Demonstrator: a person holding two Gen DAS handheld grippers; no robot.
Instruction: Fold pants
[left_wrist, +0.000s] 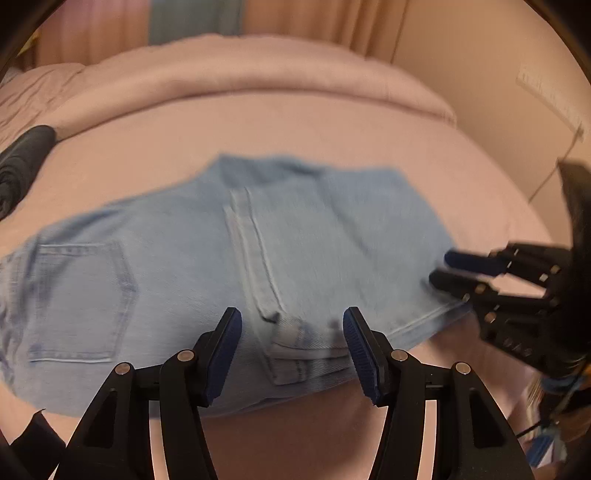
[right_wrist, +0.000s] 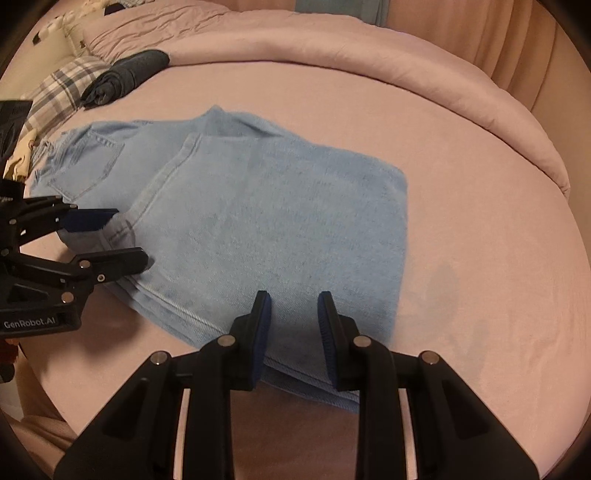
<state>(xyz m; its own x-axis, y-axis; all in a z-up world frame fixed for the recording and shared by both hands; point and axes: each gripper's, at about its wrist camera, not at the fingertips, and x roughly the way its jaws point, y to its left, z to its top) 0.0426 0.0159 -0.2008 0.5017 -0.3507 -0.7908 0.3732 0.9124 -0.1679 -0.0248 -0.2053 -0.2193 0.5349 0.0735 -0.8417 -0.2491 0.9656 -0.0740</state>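
A: Jeans (right_wrist: 258, 221) are lying folded on the pink bed (right_wrist: 480, 221). Left gripper (left_wrist: 291, 347) is hovering spread, pinching nothing.

B: Right gripper (right_wrist: 293, 325) is gaping narrowly, empty. Hems are sitting unevenly; a one-sided pinch risks dragging layers apart.

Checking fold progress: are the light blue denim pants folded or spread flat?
Folded: the light blue denim pants lie as a compact stack, layered edges showing at the near side.

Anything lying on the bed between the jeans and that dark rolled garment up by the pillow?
Nothing: the right wrist view shows only bare pink sheet between the jeans and the dark rolled garment.
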